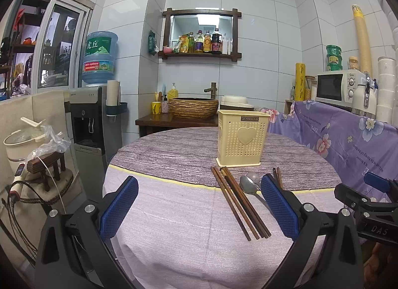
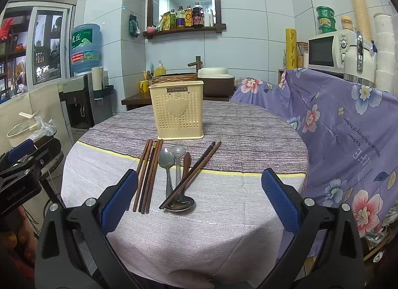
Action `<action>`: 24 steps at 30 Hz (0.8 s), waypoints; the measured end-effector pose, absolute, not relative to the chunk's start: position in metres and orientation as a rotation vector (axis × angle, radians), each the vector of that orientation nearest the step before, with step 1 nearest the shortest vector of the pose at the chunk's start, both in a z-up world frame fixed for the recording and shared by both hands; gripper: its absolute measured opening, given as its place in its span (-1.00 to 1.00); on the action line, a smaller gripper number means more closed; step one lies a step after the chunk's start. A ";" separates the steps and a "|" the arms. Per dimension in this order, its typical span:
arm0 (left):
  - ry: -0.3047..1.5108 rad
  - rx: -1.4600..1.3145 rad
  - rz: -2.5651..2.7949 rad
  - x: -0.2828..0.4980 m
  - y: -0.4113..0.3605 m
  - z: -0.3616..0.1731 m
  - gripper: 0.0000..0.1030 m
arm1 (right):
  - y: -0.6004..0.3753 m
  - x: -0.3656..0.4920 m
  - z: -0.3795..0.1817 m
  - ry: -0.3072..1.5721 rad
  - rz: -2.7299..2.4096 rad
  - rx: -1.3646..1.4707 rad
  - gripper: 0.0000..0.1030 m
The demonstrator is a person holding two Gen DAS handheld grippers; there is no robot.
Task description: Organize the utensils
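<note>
1. Both grippers, left gripper [image 1: 199, 204] and right gripper [image 2: 199, 197], stand fully open, holding nothing.
2. Chopsticks [image 2: 147, 177] and spoons [image 2: 166, 162] lie on the bench [image 2: 223, 226] before the cream holder [image 2: 177, 112].
3. I judge the chopsticks light, stiff, slippery; I'd pinch mid-shaft.

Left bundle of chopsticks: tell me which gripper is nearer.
Left. The bundle lies between the left gripper's open fingers; the right gripper sits further right, bundle by its left finger.
</note>
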State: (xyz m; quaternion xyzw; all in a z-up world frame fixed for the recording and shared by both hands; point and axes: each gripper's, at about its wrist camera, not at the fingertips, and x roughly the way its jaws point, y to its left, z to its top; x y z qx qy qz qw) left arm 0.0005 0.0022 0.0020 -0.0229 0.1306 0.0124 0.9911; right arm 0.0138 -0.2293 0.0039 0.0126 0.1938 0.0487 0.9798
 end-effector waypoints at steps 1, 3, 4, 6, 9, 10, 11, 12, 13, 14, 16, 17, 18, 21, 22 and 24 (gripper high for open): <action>0.262 -0.046 0.026 0.001 0.002 0.002 0.90 | -0.229 0.014 0.004 0.391 0.098 0.024 0.91; 0.262 -0.045 0.025 0.001 0.002 0.001 0.90 | -0.229 0.014 0.004 0.391 0.098 0.024 0.91; 0.262 -0.045 0.026 0.001 0.002 0.001 0.90 | -0.229 0.014 0.004 0.392 0.099 0.024 0.91; 0.262 -0.045 0.026 0.001 0.002 0.001 0.90 | -0.229 0.014 0.004 0.392 0.099 0.024 0.91; 0.262 -0.043 0.028 0.001 0.002 0.000 0.90 | -0.229 0.014 0.004 0.392 0.098 0.024 0.91; 0.262 -0.044 0.027 0.001 0.003 0.000 0.90 | -0.229 0.014 0.004 0.393 0.098 0.024 0.91; 0.263 -0.044 0.026 0.001 0.003 0.000 0.90 | -0.229 0.014 0.004 0.394 0.099 0.024 0.91; 0.263 -0.043 0.027 0.001 0.004 -0.001 0.90 | -0.229 0.015 0.004 0.393 0.100 0.024 0.91; 0.262 -0.043 0.028 0.001 0.003 0.000 0.90 | -0.229 0.014 0.004 0.394 0.100 0.024 0.91; 0.262 -0.043 0.028 0.001 0.003 0.000 0.90 | -0.229 0.014 0.004 0.395 0.100 0.024 0.91; 0.263 -0.043 0.028 0.001 0.003 -0.001 0.90 | -0.230 0.013 0.004 0.396 0.099 0.025 0.91; 0.263 -0.043 0.028 0.001 0.003 -0.001 0.90 | -0.229 0.014 0.004 0.395 0.099 0.024 0.91; 0.264 -0.043 0.028 0.001 0.004 -0.001 0.90 | -0.229 0.014 0.004 0.395 0.099 0.024 0.91; 0.262 -0.042 0.028 0.001 0.004 -0.002 0.90 | -0.229 0.014 0.004 0.396 0.099 0.024 0.91; 0.263 -0.042 0.028 0.001 0.004 -0.002 0.90 | -0.229 0.014 0.004 0.395 0.099 0.024 0.91; 0.263 -0.042 0.028 0.001 0.003 -0.001 0.90 | -0.229 0.014 0.004 0.396 0.099 0.024 0.91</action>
